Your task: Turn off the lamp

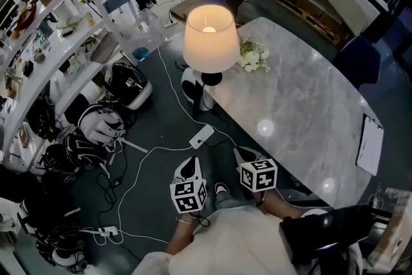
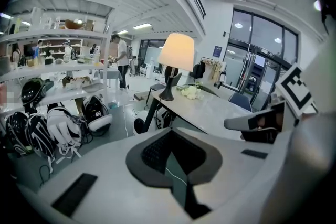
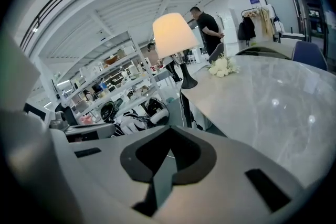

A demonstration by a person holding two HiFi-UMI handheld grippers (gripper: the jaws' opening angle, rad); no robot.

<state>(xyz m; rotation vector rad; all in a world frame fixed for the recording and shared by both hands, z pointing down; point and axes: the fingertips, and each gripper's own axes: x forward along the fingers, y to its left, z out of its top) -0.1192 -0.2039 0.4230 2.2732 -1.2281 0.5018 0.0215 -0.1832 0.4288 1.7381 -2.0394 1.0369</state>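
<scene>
**Cream-shaded lamp lit, both jaws clenched empty**

Head view: the lamp glows at the far end of the marble table, well ahead of both jaws, with white flowers just beside it. The left gripper and right gripper hang side by side.

Left gripper view: the jaws are pressed together on nothing. The lamp stands far ahead, and cluttered shelves are off to the left.

Right gripper view: the jaws are likewise closed and empty. The lamp is ahead, and the table stretches rightward.
</scene>
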